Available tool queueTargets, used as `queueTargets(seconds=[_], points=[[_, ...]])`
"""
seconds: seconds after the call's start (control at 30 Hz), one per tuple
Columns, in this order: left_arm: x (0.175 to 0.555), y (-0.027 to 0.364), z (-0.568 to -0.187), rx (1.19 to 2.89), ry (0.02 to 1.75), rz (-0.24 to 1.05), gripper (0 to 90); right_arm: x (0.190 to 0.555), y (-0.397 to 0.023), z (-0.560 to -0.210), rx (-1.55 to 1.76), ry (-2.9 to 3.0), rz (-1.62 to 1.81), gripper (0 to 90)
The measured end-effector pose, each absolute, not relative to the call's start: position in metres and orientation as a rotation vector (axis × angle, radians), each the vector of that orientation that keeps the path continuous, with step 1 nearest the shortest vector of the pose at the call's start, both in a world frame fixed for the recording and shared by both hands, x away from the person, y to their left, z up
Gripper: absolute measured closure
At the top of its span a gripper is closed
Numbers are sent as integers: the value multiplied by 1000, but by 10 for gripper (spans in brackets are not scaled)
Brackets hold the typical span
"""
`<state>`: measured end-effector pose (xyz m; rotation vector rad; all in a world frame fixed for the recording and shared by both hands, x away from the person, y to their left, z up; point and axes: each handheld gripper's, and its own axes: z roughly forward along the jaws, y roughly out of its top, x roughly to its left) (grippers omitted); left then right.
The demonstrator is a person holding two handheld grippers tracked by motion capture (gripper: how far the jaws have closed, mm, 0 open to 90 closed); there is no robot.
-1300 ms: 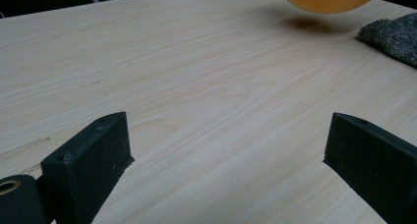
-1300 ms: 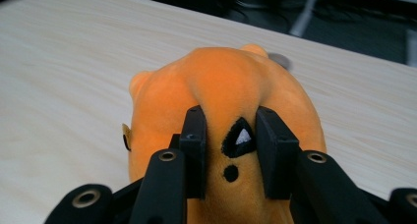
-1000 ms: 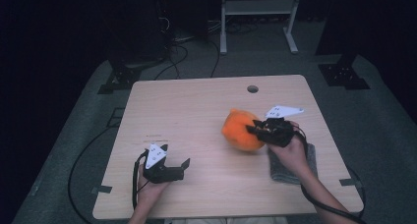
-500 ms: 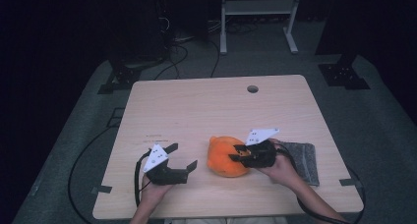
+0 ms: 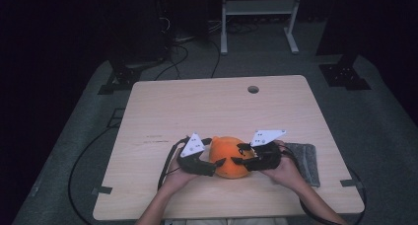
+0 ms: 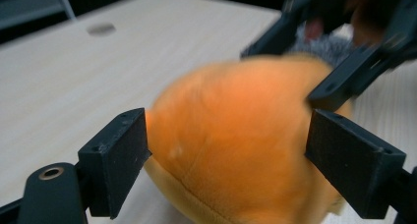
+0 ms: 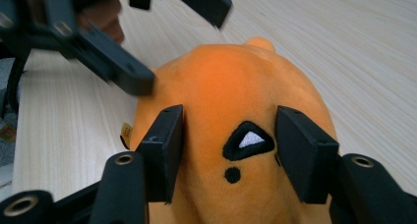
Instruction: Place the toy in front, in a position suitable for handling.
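An orange plush toy (image 5: 229, 158) lies on the wooden table (image 5: 222, 106) near its front edge. My left gripper (image 5: 213, 152) comes at it from the left. Its jaws have just been closing and stand open around the toy (image 6: 236, 145), pads (image 6: 118, 160) at its sides. My right gripper (image 5: 238, 154) reaches in from the right. Its jaws have just been opening and stand apart over the toy's stitched face (image 7: 246, 140), no longer pinching it. Each gripper view shows the other gripper beyond the toy.
A grey cloth (image 5: 305, 161) lies flat on the table under the right hand. A round hole (image 5: 253, 89) is near the table's far edge. Cables trail on the floor at the left, and a white metal frame (image 5: 256, 8) stands behind the table.
The right gripper brought the toy from mid-right down to the front centre and let its jaws open. The left gripper moved right until its jaws reached around the toy.
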<state>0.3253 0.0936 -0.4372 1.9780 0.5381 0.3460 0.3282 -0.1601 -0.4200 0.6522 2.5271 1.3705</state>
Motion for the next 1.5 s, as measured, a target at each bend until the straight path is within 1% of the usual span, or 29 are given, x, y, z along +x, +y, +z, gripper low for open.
queueTargets(seconds=[0.03, 0.1, 0.13, 0.2, 0.23, 0.37, 0.47, 0.53, 0.63, 0.73, 0.87, 0.93, 1.03, 1.07, 1.1, 1.13, 1.17, 1.2, 1.33, 1.4, 1.5], points=[[326, 92, -440, 1980, 546, 322, 157, 327, -162, -417, 656, 2520, 1364, 418], [323, 92, -443, 1963, 551, 324, 162, 325, -166, -413, 656, 2514, 1371, 411], [321, 92, -444, 1968, 554, 330, 162, 322, -176, -407, 658, 2507, 1371, 396], [316, 93, -444, 1972, 577, 328, 162, 319, -189, -404, 684, 2464, 1351, 395], [314, 94, -445, 1972, 586, 328, 163, 319, -203, -404, 741, 2439, 1315, 393], [302, 95, -445, 1994, 593, 358, 162, 327, -252, -419, 960, 2347, 1136, 397], [295, 94, -444, 2015, 572, 386, 158, 333, -281, -433, 1126, 2335, 1162, 415], [294, 94, -441, 2026, 553, 392, 146, 336, -288, -440, 1186, 2346, 1149, 416], [297, 93, -437, 2014, 551, 410, 125, 343, -289, -447, 1214, 2382, 1074, 420], [303, 93, -430, 1971, 538, 436, 100, 348, -286, -457, 1234, 2416, 1006, 415], [312, 91, -421, 1954, 499, 447, 86, 348, -282, -466, 1217, 2450, 943, 379], [319, 89, -420, 1974, 503, 428, 80, 348, -280, -468, 1183, 2450, 931, 368], [326, 87, -425, 2025, 517, 360, 63, 348, -280, -470, 1160, 2446, 923, 374], [327, 85, -427, 2056, 514, 328, 63, 347, -279, -470, 1154, 2444, 918, 390], [327, 83, -432, 2105, 504, 284, 62, 347, -279, -470, 1156, 2443, 918, 434], [325, 82, -435, 2126, 494, 306, 52, 346, -279, -469, 1164, 2436, 916, 533], [320, 82, -438, 2123, 480, 333, 53, 346, -279, -469, 1169, 2431, 916, 578], [317, 84, -439, 2114, 482, 336, 74, 345, -277, -468, 1193, 2417, 913, 626], [305, 92, -441, 2087, 537, 369, 202, 347, -277, -468, 1245, 2393, 929, 703], [302, 93, -441, 2077, 557, 372, 223, 348, -282, -467, 1294, 2394, 967, 752], [300, 94, -438, 2066, 579, 363, 246, 345, -286, -458, 1334, 2387, 1069, 772]])
